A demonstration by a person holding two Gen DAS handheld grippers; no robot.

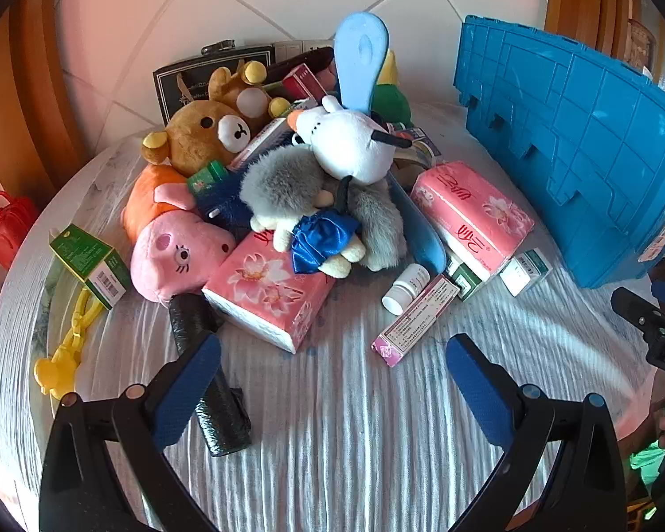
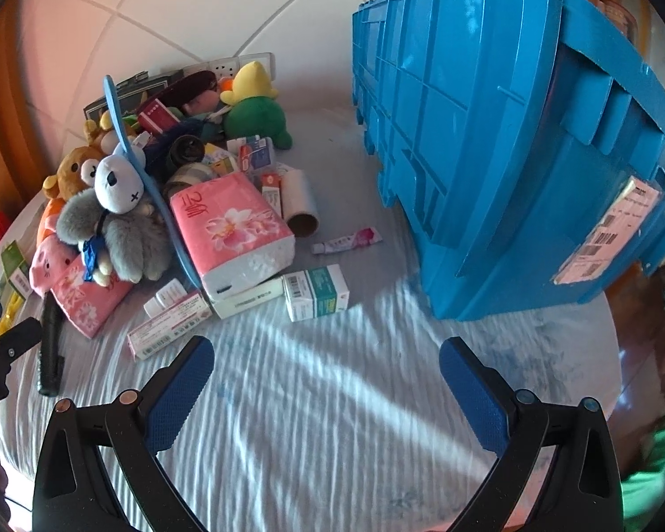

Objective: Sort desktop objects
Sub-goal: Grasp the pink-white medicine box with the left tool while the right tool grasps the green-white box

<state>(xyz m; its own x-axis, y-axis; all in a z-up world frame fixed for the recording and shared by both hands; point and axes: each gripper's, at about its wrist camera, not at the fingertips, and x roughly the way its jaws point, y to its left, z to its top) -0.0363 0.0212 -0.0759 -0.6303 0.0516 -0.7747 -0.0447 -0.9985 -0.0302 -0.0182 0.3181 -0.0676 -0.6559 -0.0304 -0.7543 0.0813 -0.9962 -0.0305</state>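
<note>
A pile of objects lies on a round table with a white ribbed cloth [image 1: 332, 421]. It holds plush toys: a brown bear [image 1: 208, 133], a pink pig [image 1: 177, 257], a white goose [image 1: 350, 142] and a grey furry toy [image 1: 288, 181]. Two pink tissue packs [image 1: 266, 292] [image 1: 470, 213], medicine boxes [image 1: 414, 319] and a white pill bottle [image 1: 405, 288] lie around them. My left gripper [image 1: 332, 365] is open and empty, just short of the pile. My right gripper [image 2: 326, 365] is open and empty, over bare cloth [image 2: 332, 399] near a white-green box [image 2: 317, 292].
A big blue plastic crate [image 1: 576, 155] lies on its side at the right, also in the right wrist view [image 2: 510, 155]. A black roll [image 1: 208, 372], a yellow clip toy [image 1: 66, 350] and a green box [image 1: 88, 261] lie at the left. A tiled wall stands behind.
</note>
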